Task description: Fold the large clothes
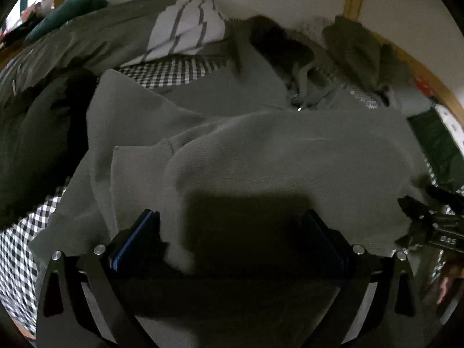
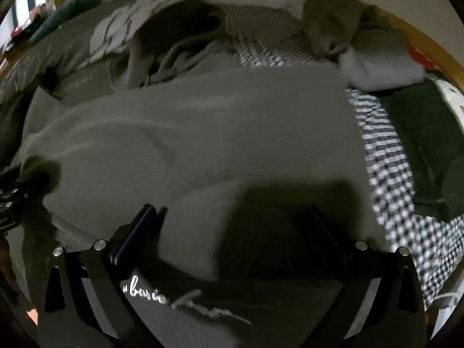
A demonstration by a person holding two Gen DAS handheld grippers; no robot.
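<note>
Grey hoodie [image 1: 261, 150] spread on checked bed [image 1: 26, 232], just ahead of both tools.
Left tool [image 1: 230, 237] & right tool [image 2: 235, 232] wide, empty; fabric soft, floppy, prob. bulky — pinch at hem/edge.

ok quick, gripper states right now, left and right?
Left gripper: open, fingers spread over the grey sweatshirt, holding nothing.
Right gripper: open, over the same sweatshirt, holding nothing.

Both the left gripper [image 1: 230, 236] and right gripper [image 2: 232, 233] are black, with blue-padded fingers [image 1: 136, 236] and round silver screws [image 1: 99, 249].
</note>
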